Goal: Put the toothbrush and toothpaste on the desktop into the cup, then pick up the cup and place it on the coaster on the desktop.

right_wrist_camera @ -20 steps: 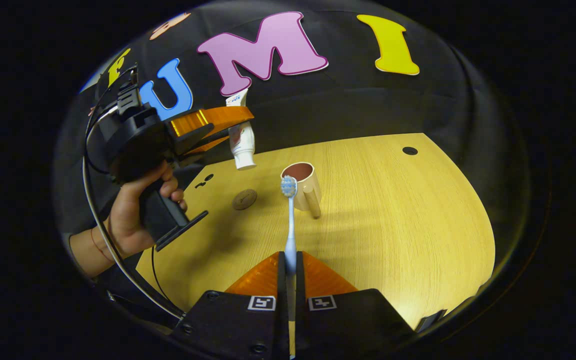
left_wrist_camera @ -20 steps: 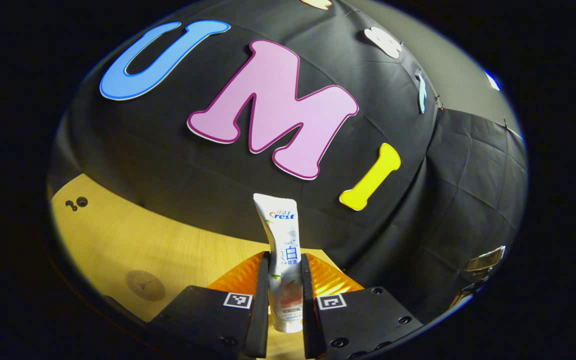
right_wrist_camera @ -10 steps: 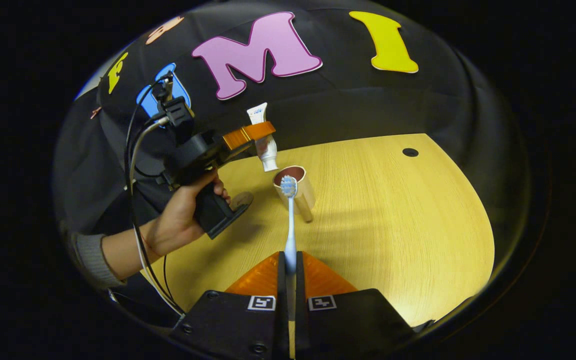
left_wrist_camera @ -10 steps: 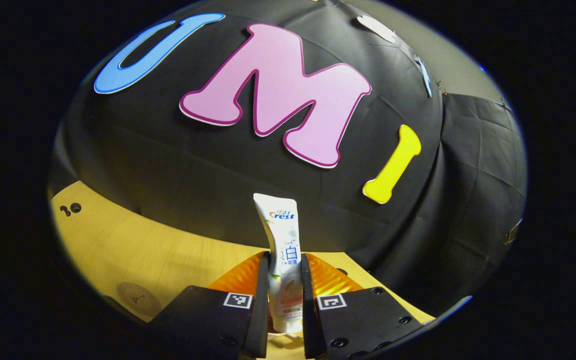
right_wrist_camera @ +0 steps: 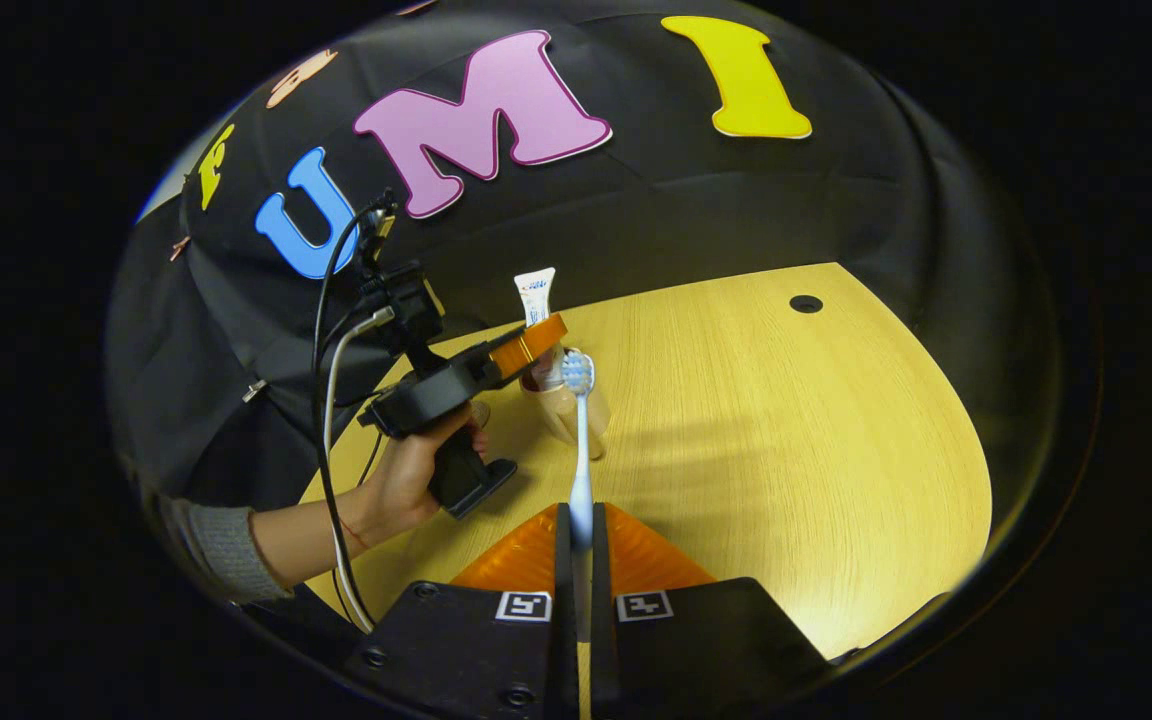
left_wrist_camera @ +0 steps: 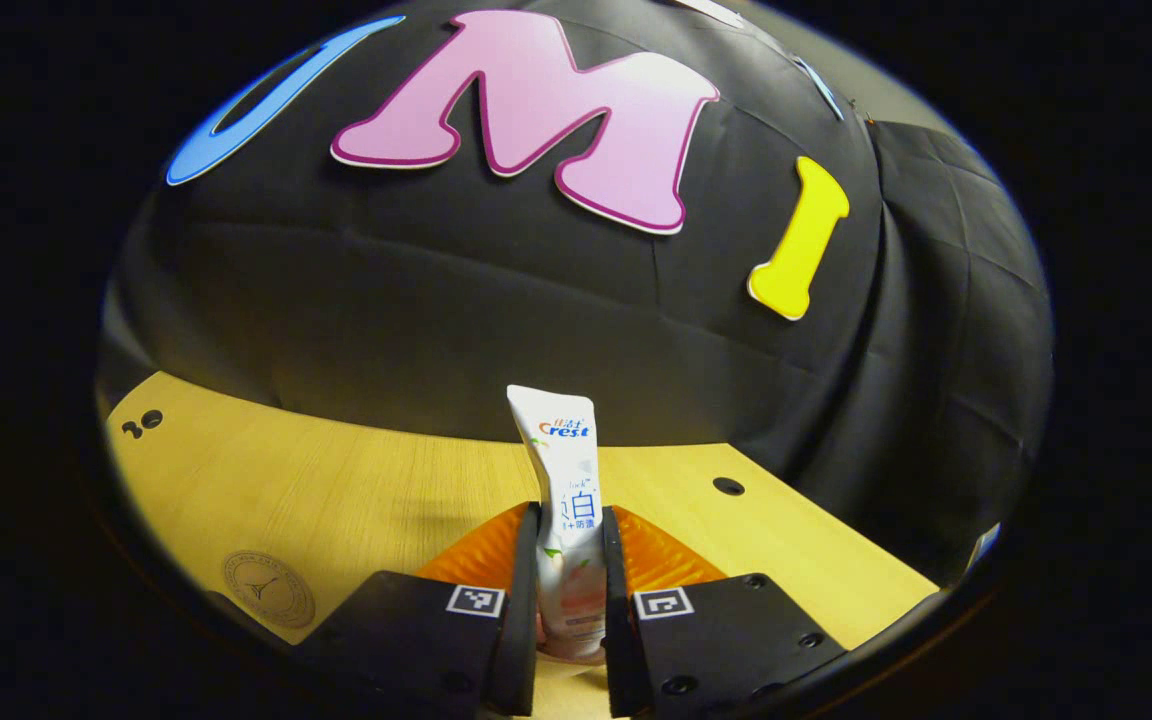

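Left gripper (left_wrist_camera: pixel 571 560): jaws closed on the toothpaste (left_wrist_camera: pixel 566 480), both fingers pressed against the lower half of the tube. The tube stands upright between the jaws, its flat crimped end up and clear of the fingertips, its cap end down below them.

In the right gripper view, the left gripper (right_wrist_camera: pixel 531 345) is held by a hand (right_wrist_camera: pixel 406 480) with a grey sleeve (right_wrist_camera: pixel 221 545) at the wrist and a cable (right_wrist_camera: pixel 331 400) running off its back. It sits directly over the cup (right_wrist_camera: pixel 576 415), with the toothpaste (right_wrist_camera: pixel 536 295) rising above its fingers. The tube's lower end is at the cup mouth; whether it is inside the rim I cannot tell, as the fingers cover it.

Right gripper (right_wrist_camera: pixel 581 545): jaws nearly shut, clamped on the handle of the toothbrush (right_wrist_camera: pixel 579 440). The brush points straight forward out of the jaws, bristle head at the far end, and from this view overlaps the cup's near side. It is held above the counter (right_wrist_camera: pixel 786 450).

The cup stands on the counter towards its far-left part, back from the near edge. The coaster (left_wrist_camera: pixel 268 588) lies flat on the counter near its left edge, apart from the cup.
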Action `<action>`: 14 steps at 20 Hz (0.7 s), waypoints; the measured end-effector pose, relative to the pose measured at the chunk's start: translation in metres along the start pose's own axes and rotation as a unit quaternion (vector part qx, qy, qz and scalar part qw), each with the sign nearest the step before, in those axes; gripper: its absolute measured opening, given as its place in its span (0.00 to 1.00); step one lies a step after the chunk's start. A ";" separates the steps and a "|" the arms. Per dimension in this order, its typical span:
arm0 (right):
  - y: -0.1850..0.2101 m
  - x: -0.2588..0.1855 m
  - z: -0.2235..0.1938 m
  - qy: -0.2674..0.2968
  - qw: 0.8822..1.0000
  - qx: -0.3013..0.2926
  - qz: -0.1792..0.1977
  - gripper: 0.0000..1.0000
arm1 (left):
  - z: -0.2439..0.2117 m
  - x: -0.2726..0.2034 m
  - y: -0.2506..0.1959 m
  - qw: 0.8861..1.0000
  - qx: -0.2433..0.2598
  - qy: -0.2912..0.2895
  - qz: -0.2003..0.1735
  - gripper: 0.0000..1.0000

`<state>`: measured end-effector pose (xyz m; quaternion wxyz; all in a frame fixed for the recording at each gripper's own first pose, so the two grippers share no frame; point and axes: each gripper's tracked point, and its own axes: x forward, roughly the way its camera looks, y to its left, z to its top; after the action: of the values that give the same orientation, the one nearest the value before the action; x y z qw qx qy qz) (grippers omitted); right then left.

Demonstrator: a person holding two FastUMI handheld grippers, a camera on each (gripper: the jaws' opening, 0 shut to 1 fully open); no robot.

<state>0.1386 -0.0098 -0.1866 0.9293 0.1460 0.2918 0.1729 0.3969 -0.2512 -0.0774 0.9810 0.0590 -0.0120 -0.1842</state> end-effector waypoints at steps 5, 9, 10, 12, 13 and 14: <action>-0.010 0.000 0.007 -0.007 1.000 0.006 -0.004 0.09 | -0.011 -0.004 -0.001 1.000 -0.019 0.009 -0.007 0.39; -0.013 0.002 0.014 -0.012 1.000 0.015 -0.005 0.09 | -0.011 -0.009 -0.003 0.999 -0.040 0.012 -0.011 0.48; -0.011 0.003 0.016 -0.015 1.000 0.019 -0.004 0.09 | -0.009 -0.010 -0.001 0.999 -0.041 0.012 -0.008 0.51; -0.008 0.006 0.023 -0.022 0.999 0.026 0.000 0.09 | -0.006 -0.016 0.000 0.999 -0.046 0.014 -0.006 0.61; -0.007 0.009 0.027 -0.027 0.999 0.029 0.001 0.09 | -0.005 -0.021 -0.001 0.999 -0.051 0.016 -0.007 0.52; -0.004 0.011 0.032 -0.034 0.999 0.035 0.005 0.09 | -0.002 -0.024 -0.001 0.998 -0.053 0.015 -0.007 0.52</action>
<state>0.1666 -0.0146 -0.1681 0.9322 0.1851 0.2654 0.1621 0.3743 -0.2433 -0.0799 0.9816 0.0095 0.0134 -0.1901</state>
